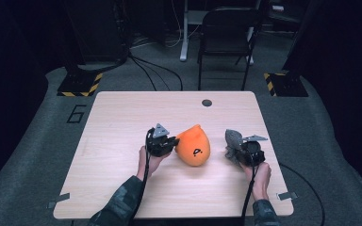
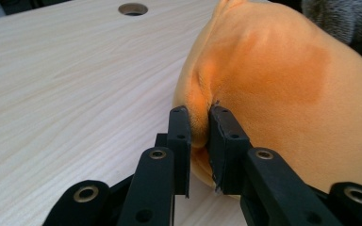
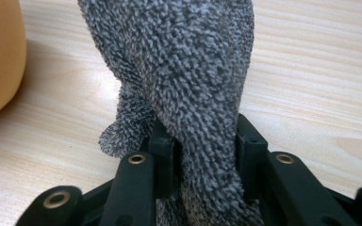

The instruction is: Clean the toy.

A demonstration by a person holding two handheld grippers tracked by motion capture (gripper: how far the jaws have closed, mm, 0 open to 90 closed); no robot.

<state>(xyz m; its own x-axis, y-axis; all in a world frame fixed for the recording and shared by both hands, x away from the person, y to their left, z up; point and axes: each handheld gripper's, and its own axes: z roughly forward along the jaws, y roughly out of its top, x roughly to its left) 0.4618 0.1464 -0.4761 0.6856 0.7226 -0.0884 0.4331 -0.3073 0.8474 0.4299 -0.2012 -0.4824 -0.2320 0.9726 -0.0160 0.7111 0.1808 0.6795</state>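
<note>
Left gripper (image 1: 169,142) at the near-left flank of the orange plush toy (image 1: 194,145), jaws nearly together and pinching a small fold of the orange fabric. In the left gripper view, same gripper (image 2: 199,134) seen from behind: a narrow ridge of the toy (image 2: 273,89) squeezed between the two black pads, pads pressing on it from both sides, rest of the soft body bulging ahead and to the right of the jaws. Toy resting on the pale wooden table (image 1: 122,141), black markings facing up on the side nearest the person. Round cable hole (image 2: 133,9) in the tabletop well ahead of the left jaws, to their left.

Right gripper (image 1: 239,149) well apart from the left one, on the far side of the toy. Grey fuzzy cloth (image 1: 233,139) clamped in it, bunched and standing up just ahead of the jaws. In the right gripper view, right gripper (image 3: 206,150) closed on a thick wad of that cloth (image 3: 188,80), nubby fabric rising straight up from between the pads, a small flap hanging off to the left. Edge of the orange toy (image 3: 0,52) to the left of these jaws, apart from the cloth. Hand (image 1: 259,174) behind the right gripper, sleeve at the near table edge.
</note>
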